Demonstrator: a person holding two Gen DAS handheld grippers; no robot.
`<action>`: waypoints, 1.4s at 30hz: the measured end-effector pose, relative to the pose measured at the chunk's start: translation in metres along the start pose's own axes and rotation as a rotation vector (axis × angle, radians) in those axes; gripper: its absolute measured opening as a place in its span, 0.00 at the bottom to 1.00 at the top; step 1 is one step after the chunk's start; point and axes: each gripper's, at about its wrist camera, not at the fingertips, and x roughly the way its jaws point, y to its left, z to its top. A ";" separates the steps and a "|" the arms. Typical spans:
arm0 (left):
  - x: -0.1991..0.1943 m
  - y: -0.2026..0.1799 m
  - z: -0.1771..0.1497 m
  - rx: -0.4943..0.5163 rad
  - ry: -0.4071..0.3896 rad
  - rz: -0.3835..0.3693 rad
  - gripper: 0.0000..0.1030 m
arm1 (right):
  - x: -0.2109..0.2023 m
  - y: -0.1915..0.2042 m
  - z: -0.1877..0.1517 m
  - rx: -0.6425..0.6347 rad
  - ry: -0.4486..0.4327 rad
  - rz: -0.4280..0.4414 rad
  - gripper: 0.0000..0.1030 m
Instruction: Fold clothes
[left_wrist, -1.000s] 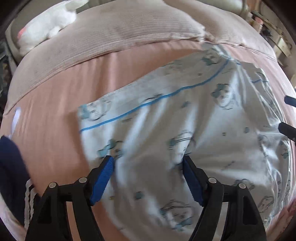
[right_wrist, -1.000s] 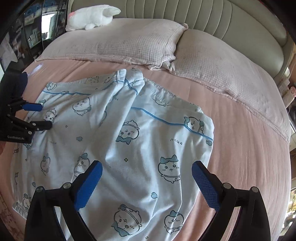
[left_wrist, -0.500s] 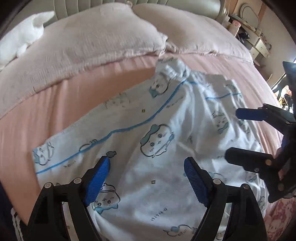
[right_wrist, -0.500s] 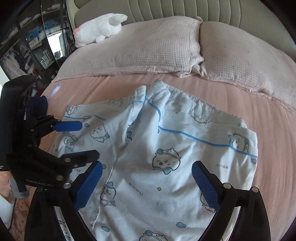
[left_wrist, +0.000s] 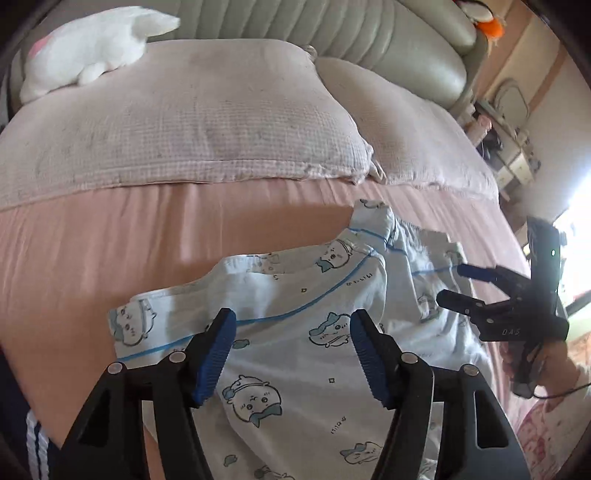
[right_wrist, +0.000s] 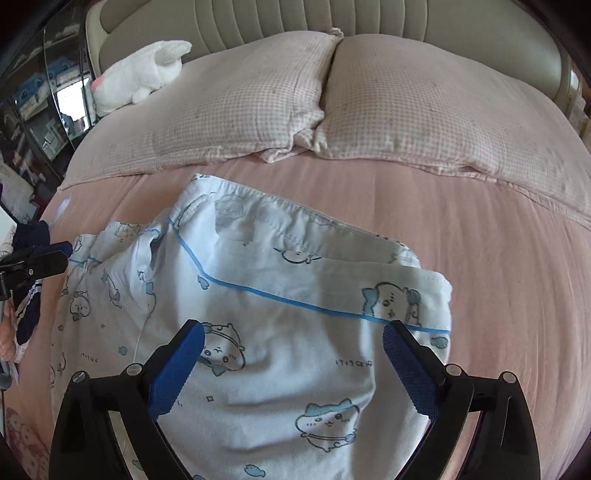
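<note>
Left gripper (left_wrist: 290, 338) hung over pale blue cartoon-print pajama pants (left_wrist: 295, 332), jaws apart after just narrowing, nothing clamped between pads. Right gripper (right_wrist: 291, 345) likewise over pants, jaws wide apart, empty. Pants lay spread and rumpled on pink bed sheet (right_wrist: 498, 277), blue piping across legs. Beyond: two checked pillows (right_wrist: 240, 103) side by side. White plush toy (right_wrist: 140, 77) at far left by padded headboard (right_wrist: 295, 18).
</note>
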 end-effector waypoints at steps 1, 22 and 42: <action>0.013 -0.002 0.002 0.022 0.042 -0.002 0.60 | 0.009 0.005 0.001 -0.025 0.021 -0.014 0.95; 0.001 -0.032 -0.052 0.110 0.135 0.063 0.62 | -0.036 0.049 -0.019 0.005 0.017 0.120 1.00; -0.013 -0.078 -0.147 0.226 0.291 0.185 0.70 | -0.048 0.110 -0.106 -0.222 0.132 -0.042 1.00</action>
